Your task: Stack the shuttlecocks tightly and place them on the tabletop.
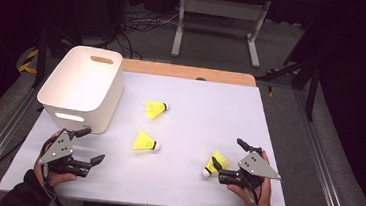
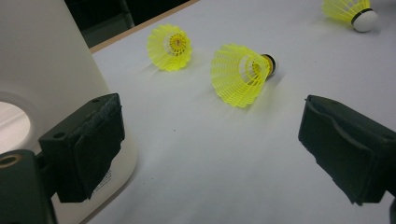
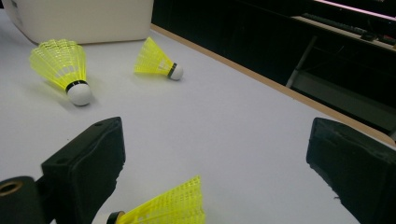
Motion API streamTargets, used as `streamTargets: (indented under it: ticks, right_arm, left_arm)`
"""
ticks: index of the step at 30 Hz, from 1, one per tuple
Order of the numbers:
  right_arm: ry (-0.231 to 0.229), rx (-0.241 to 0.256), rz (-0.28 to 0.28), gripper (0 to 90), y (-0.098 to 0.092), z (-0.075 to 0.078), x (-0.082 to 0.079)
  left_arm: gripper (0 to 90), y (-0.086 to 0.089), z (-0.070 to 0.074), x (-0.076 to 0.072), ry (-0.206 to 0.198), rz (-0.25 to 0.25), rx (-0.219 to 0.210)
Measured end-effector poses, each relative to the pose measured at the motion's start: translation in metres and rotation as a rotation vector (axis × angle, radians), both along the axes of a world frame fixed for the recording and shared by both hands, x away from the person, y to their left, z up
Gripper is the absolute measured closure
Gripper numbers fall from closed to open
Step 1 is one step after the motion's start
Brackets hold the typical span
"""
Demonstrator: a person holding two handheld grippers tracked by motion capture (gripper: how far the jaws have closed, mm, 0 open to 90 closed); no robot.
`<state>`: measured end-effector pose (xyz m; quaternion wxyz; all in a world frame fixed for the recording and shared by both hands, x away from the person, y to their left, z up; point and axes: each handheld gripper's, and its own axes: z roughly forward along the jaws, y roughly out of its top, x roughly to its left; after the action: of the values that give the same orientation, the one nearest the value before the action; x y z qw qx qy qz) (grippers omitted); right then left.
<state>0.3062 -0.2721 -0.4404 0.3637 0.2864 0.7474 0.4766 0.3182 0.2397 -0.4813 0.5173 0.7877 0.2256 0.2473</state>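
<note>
Three yellow shuttlecocks with white corks lie on the white table top [image 1: 194, 119]. The far shuttlecock [image 1: 156, 108] [image 2: 170, 46] [image 3: 156, 60] is near the table's middle. A middle shuttlecock [image 1: 145, 142] [image 2: 243, 74] [image 3: 63, 67] lies closer to me. The near shuttlecock [image 1: 214, 164] [image 2: 355, 11] [image 3: 168, 207] lies low between the jaws of my right gripper [image 1: 227, 151] [image 3: 215, 163], which is open and not touching it. My left gripper [image 1: 94, 145] [image 2: 210, 149] is open and holds nothing, beside the white bin [image 1: 84, 87] [image 2: 42, 70] [image 3: 84, 16].
The empty white bin with handle cut-outs stands at the table's back left. A wooden edge [image 1: 188, 72] runs along the table's far side. Beyond it are cables and a grey table frame [image 1: 221, 11] on a dark floor.
</note>
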Motion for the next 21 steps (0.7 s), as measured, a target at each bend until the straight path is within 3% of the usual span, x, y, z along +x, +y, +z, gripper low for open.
streamTargets:
  ticks: [12, 21]
  right_arm:
    - [-0.008, 0.025, -0.027, 7.2, -0.011, 0.003, -0.001]
    - [-0.003, 0.032, -0.032, 7.8, -0.015, 0.004, 0.001]
  left_arm:
    - [10.5, -0.005, -0.002, -0.001, 0.017, -0.003, 0.016]
    - [12.9, -0.017, -0.006, 0.002, 0.045, -0.034, 0.028]
